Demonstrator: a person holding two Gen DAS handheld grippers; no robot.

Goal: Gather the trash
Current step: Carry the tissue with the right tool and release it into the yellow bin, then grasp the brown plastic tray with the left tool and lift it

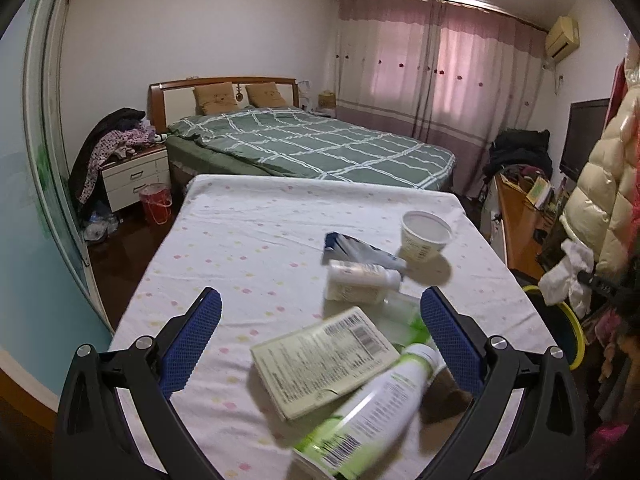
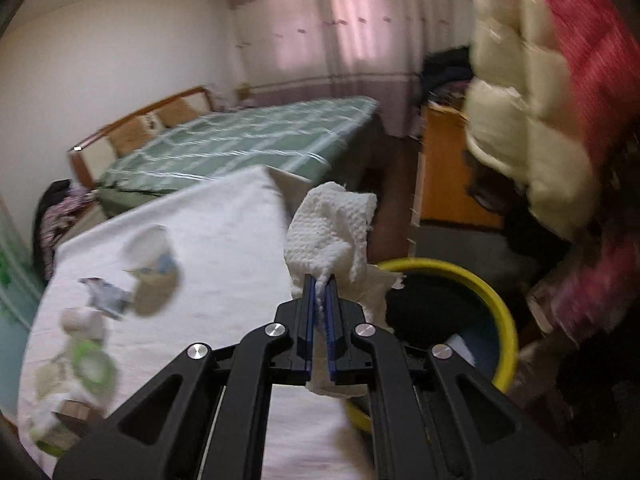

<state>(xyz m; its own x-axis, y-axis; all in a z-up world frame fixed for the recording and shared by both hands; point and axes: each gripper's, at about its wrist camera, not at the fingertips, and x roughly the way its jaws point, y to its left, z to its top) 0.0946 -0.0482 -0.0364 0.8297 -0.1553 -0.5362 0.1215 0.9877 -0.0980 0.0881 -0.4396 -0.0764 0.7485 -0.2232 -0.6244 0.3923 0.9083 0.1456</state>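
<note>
My right gripper (image 2: pixel 320 280) is clenched on a crumpled white paper towel (image 2: pixel 332 224); the towel bunches up above the pinched jaws and a flap hangs below them. At 3 o'clock of the fingers sits the yellow-rimmed bin (image 2: pixel 502 312), dark inside, just off the table edge. The towel is above the table edge, near the bin's rim, not inside it. The right view is motion-blurred, so detail on the table is soft.

My left gripper (image 1: pixel 320 320) is spread wide, holding nothing, above the table with its dotted white cloth (image 1: pixel 240 240). Between its blue pads (image 1: pixel 192 340) lie a flat printed carton (image 1: pixel 324 360) and, at 5 o'clock of it, a white-and-green bottle (image 1: pixel 376 412) on its side, overlapping the carton's corner. At 12 o'clock of the carton lies a small white bottle (image 1: pixel 362 274), with a blue-and-white wrapper (image 1: pixel 356 250) touching it beyond, and a white tub (image 1: pixel 425 236) upright at 1 o'clock. From this view the towel appears at 3 o'clock, above the bin's rim.
</note>
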